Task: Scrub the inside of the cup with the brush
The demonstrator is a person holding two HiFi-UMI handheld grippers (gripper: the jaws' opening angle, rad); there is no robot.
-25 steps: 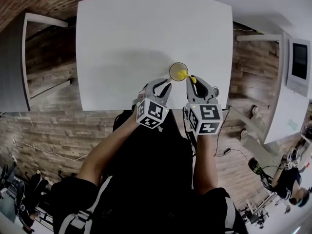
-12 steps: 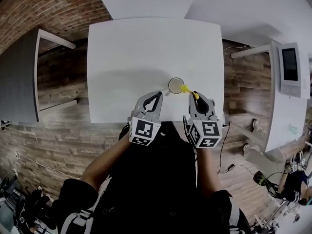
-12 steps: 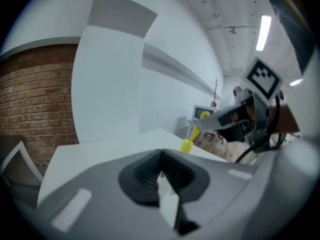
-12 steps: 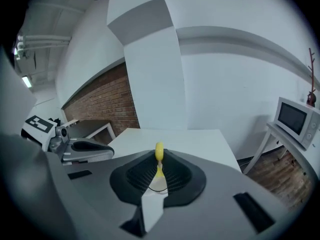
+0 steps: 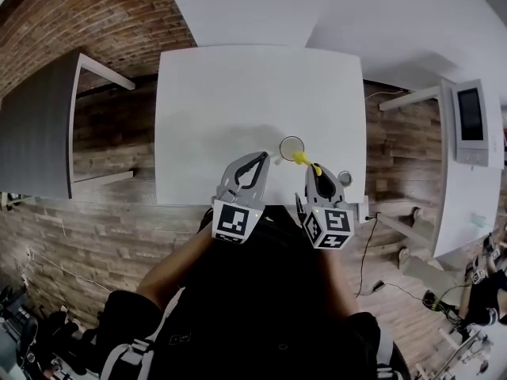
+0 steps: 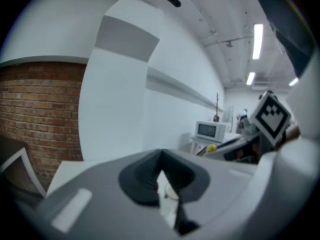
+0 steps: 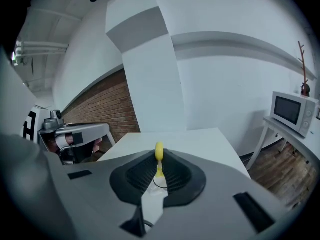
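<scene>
A small clear cup [image 5: 291,146] stands upright on the white table [image 5: 238,93] near its front edge. My right gripper [image 5: 314,171] is shut on a yellow brush [image 5: 301,159]. The brush head sticks out past the jaws and hangs just outside the cup's near right rim. In the right gripper view the brush [image 7: 159,152] rises between the jaws of the right gripper [image 7: 159,160], with the cup [image 7: 161,181] below it. My left gripper [image 5: 265,157] is to the left of the cup, apart from it, jaws together and holding nothing. In the left gripper view the cup [image 6: 170,191] shows below the left gripper's [image 6: 162,153] tips.
A grey table [image 5: 40,125] stands to the left over the wooden floor. At the right a microwave [image 5: 472,123] sits on a white side table. Brick wall runs behind at the far left.
The brush head has come out of the cup and back toward me. My left gripper has drawn away from the cup. Both grippers now sit nearer the table's front edge.
</scene>
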